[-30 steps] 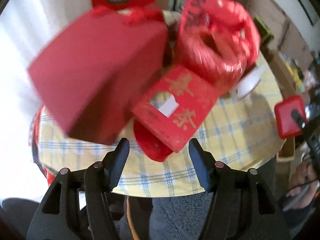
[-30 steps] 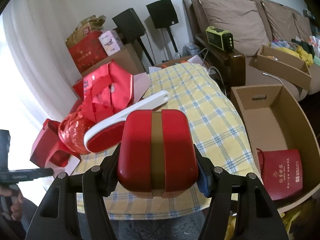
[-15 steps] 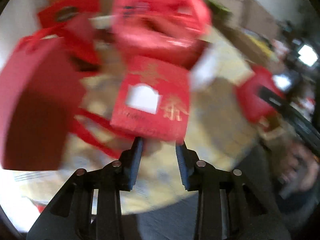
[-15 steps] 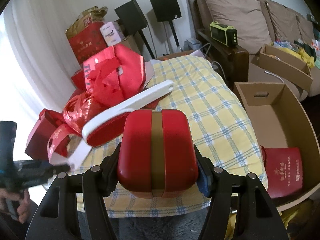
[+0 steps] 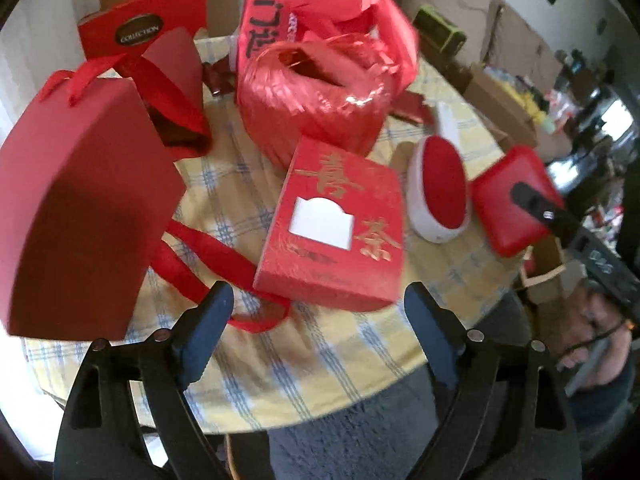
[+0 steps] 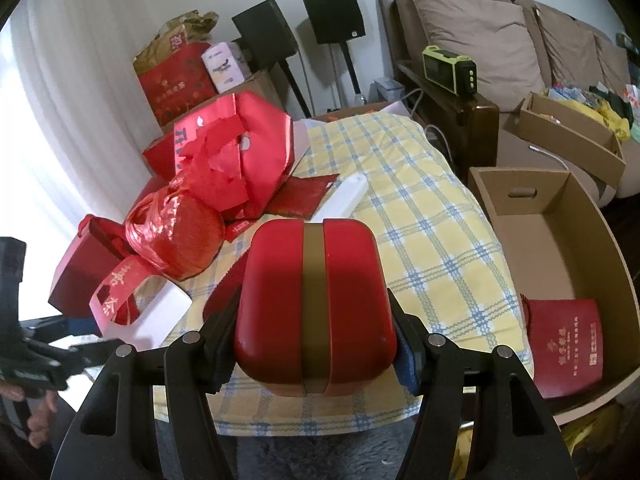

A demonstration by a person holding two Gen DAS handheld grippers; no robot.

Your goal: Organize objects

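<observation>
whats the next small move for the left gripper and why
Probably ease the left gripper forward and down so its fingers straddle the red gold-lettered box. Its jaws are opening with nothing between them, and that box lies just ahead on the checked cloth. The right gripper is busy, shut on the red case.

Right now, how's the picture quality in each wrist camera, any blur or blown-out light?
Left wrist view: slight motion blur, the gold-lettered red box soft-edged, left border washed out white. Right wrist view: sharp, though the curtain is overexposed; fisheye bends the cardboard box edges in it.
</observation>
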